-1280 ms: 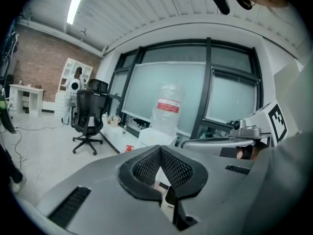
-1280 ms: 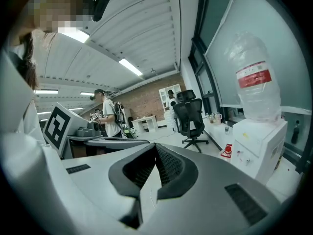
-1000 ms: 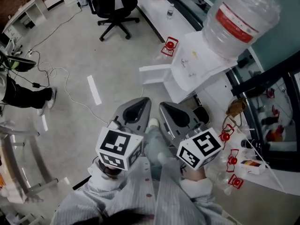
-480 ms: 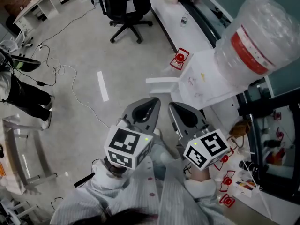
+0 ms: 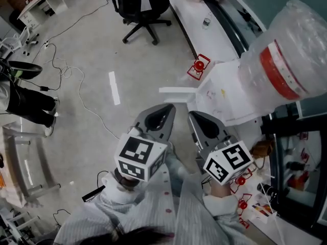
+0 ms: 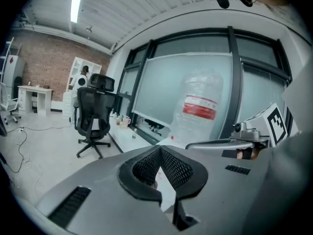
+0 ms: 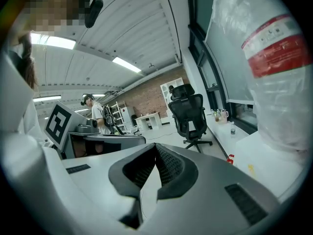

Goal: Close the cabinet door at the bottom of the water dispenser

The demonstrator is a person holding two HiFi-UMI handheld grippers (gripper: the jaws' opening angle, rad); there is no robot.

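Note:
The white water dispenser (image 5: 225, 93) stands at the right of the head view, with a large clear bottle (image 5: 288, 50) bearing a red band on top. Its bottom cabinet door (image 5: 176, 90) juts out leftward over the floor, open. My left gripper (image 5: 170, 107) and right gripper (image 5: 192, 115) sit side by side just short of that door, both pointing at it, both shut and empty. The left gripper view shows its closed jaws (image 6: 159, 151) below the bottle (image 6: 200, 106). From the right gripper view, shut jaws (image 7: 155, 148) lie left of the bottle (image 7: 274, 72).
A black office chair (image 5: 140, 6) stands further off, beside a low white ledge (image 5: 196, 9) with cups and a small bottle. Cables (image 5: 76, 86) and a white tape strip (image 5: 113, 88) lie on the floor. A red tag (image 5: 199, 65) sits by the dispenser. A person (image 5: 20, 101) stands far left.
Both grippers have moved together toward the dispenser and its open door, staying shut. The dispenser and bottle now loom larger at the right of the head view.

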